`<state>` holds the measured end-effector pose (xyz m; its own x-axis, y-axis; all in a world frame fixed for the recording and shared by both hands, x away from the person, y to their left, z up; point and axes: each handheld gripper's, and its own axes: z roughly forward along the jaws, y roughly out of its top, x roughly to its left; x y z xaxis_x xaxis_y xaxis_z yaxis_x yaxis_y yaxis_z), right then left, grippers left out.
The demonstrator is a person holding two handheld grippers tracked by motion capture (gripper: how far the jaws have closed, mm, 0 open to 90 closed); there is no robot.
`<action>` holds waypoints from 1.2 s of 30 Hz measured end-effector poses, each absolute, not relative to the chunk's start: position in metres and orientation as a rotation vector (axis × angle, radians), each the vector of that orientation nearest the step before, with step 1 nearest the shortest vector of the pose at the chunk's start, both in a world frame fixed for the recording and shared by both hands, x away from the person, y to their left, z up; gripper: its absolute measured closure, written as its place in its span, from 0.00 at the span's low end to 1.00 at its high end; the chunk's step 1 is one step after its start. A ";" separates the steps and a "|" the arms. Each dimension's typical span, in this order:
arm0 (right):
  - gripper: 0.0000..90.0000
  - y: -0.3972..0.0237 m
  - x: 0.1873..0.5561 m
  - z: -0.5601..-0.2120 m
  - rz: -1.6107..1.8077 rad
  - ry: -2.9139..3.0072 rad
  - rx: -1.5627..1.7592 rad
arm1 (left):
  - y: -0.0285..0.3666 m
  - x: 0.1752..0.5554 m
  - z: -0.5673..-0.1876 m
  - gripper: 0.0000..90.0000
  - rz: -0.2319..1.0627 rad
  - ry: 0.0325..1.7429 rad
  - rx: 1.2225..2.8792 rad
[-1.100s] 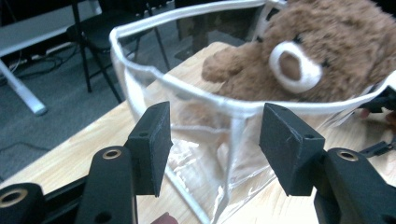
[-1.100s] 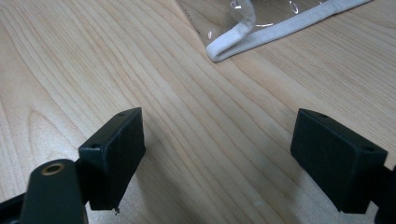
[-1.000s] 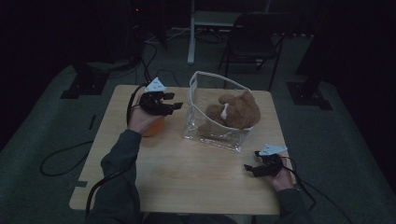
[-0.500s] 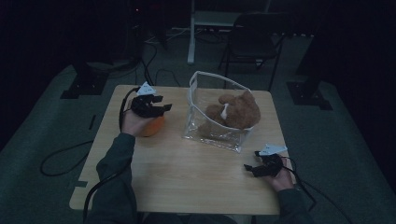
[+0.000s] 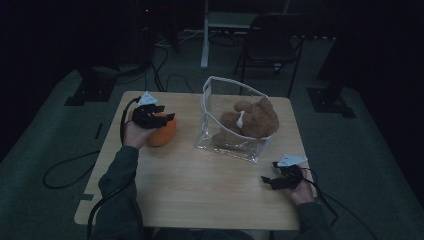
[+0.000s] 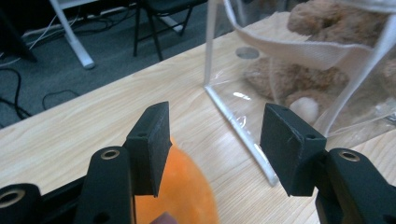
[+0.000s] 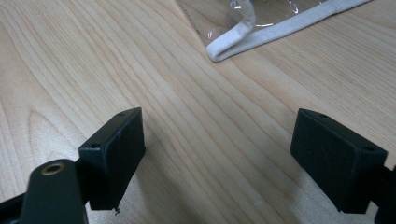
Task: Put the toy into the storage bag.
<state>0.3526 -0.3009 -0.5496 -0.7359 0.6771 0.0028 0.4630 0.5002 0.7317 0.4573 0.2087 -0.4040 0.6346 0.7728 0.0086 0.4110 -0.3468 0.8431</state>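
Observation:
An orange soft thing lies on the wooden table at the left. My left gripper hovers just over it, jaws open. In the left gripper view the orange thing sits low between the jaws of the left gripper, and neither pad presses on it. A clear bag with a white rim stands mid-table and holds a brown teddy bear; the bear shows through the bag's wall. My right gripper rests low at the front right, open and empty.
The bag's white-edged corner lies a short way ahead of the right gripper. Behind the table stand a dark chair and a white stand. Cables trail over the floor at the left.
My left gripper has moved left and down, away from the bag, and now sits over the orange thing. The right gripper has stayed still.

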 end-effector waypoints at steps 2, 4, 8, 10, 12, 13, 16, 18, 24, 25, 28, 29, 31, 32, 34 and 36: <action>0.19 -0.301 0.353 -0.550 1.073 2.462 0.962 | 0.212 0.456 -0.408 0.48 0.521 0.941 1.976; 0.19 -0.301 0.353 -0.550 1.073 2.462 0.962 | 0.215 0.456 -0.412 0.47 0.521 0.953 1.979; 0.19 -0.301 0.353 -0.550 1.074 2.462 0.963 | 0.222 0.456 -0.419 0.48 0.518 0.990 1.968; 0.19 -0.301 0.353 -0.550 1.074 2.462 0.964 | 0.224 0.455 -0.421 0.49 0.519 1.003 1.969; 0.19 -0.301 0.353 -0.550 1.074 2.462 0.964 | 0.227 0.454 -0.424 0.52 0.522 1.006 1.978; 0.19 -0.301 0.353 -0.550 1.074 2.462 0.963 | 0.229 0.454 -0.426 0.53 0.520 1.014 1.975; 0.19 -0.301 0.353 -0.550 1.073 2.462 0.963 | 0.235 0.453 -0.429 0.56 0.519 1.039 1.963; 0.19 -0.301 0.353 -0.550 1.073 2.462 0.962 | 0.239 0.453 -0.430 0.58 0.520 1.062 1.950; 0.19 -0.301 0.353 -0.550 1.073 2.462 0.964 | 0.249 0.452 -0.434 0.60 0.491 1.105 1.921; 0.19 -0.301 0.353 -0.550 1.073 2.462 0.964 | 0.251 0.452 -0.435 0.60 0.488 1.110 1.917; 0.19 -0.301 0.353 -0.550 1.073 2.462 0.962 | 0.256 0.452 -0.436 0.59 0.474 1.131 1.897; 0.19 -0.301 0.353 -0.550 1.073 2.462 0.963 | 0.257 0.452 -0.437 0.58 0.474 1.138 1.892; 0.19 -0.301 0.353 -0.550 1.073 2.462 0.963 | 0.261 0.451 -0.437 0.56 0.472 1.159 1.873; 0.19 -0.301 0.353 -0.550 1.074 2.462 0.964 | 0.264 0.451 -0.438 0.56 0.470 1.170 1.863; 0.19 -0.301 0.353 -0.550 1.073 2.462 0.962 | 0.268 0.451 -0.438 0.55 0.466 1.187 1.846; 0.19 -0.301 0.353 -0.550 1.074 2.462 0.963 | 0.272 0.451 -0.439 0.55 0.462 1.203 1.834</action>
<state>0.3526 -0.3008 -0.5496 -0.7355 0.6775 0.0035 0.4635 0.4993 0.7320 0.4510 0.2717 -0.4389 0.4639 0.8736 -0.1471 0.5507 -0.1543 0.8203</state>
